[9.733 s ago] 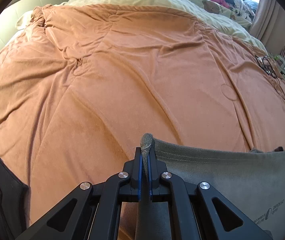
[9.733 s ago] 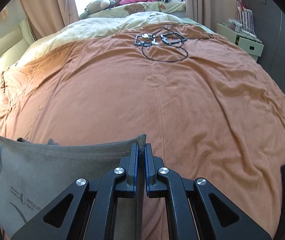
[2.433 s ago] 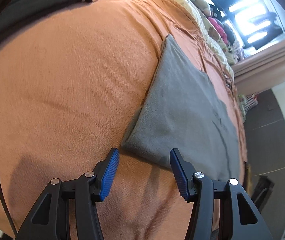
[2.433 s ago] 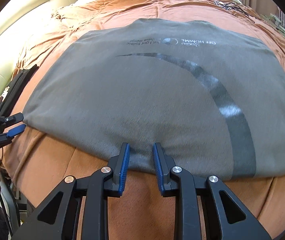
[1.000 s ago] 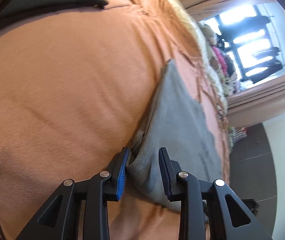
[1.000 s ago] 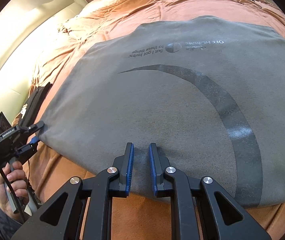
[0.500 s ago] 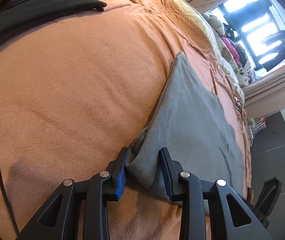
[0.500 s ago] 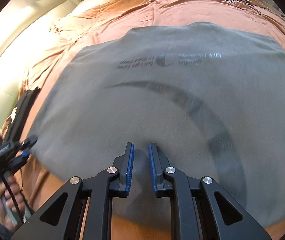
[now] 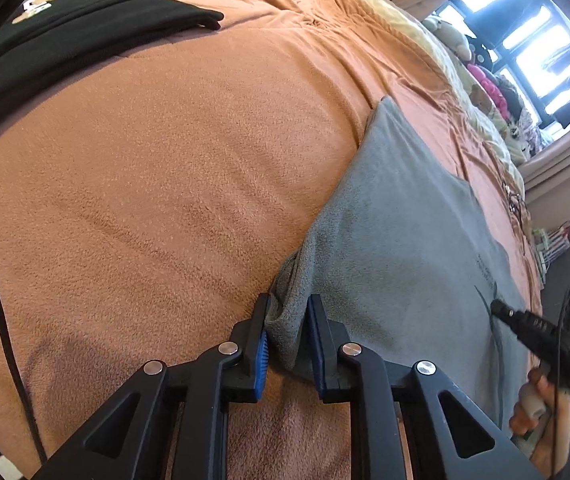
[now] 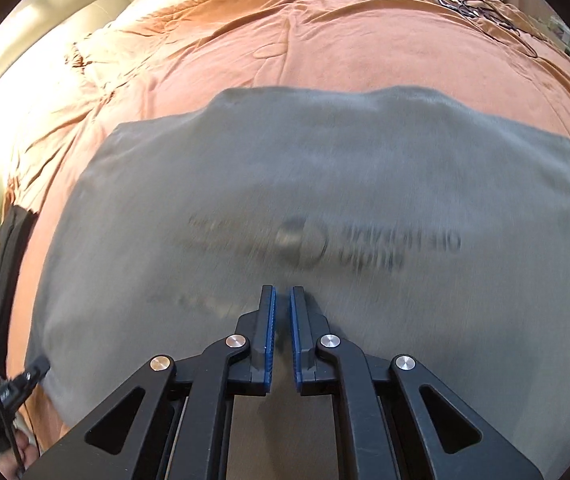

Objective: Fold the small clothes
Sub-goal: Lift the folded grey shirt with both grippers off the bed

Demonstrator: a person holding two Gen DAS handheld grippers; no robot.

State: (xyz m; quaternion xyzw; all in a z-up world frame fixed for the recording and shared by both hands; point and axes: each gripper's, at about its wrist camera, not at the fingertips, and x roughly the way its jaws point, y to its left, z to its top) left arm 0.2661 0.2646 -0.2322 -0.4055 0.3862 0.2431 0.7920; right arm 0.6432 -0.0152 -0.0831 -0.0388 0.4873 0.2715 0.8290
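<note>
A grey T-shirt (image 9: 405,240) with dark print lies flat on the orange blanket (image 9: 165,160). My left gripper (image 9: 288,320) has a bunched corner of the shirt's edge between its blue pads, and its jaws are closing on it. In the right wrist view the grey T-shirt (image 10: 325,160) is blurred with motion. My right gripper (image 10: 282,312) is shut on grey cloth from the near hem, above the printed lettering (image 10: 365,244). The hand-held right gripper (image 9: 545,336) also shows at the right edge of the left wrist view.
A folded black garment (image 9: 85,12) with a paw print lies at the blanket's far left, and the black garment (image 10: 1,280) shows in the right wrist view too. Black cables (image 10: 473,8) lie at the far side. Stuffed toys (image 9: 453,36) sit by the window.
The left jaws have narrowed onto the shirt corner. The right gripper has closed and moved forward over the shirt, so the lettering now lies just ahead of its fingertips.
</note>
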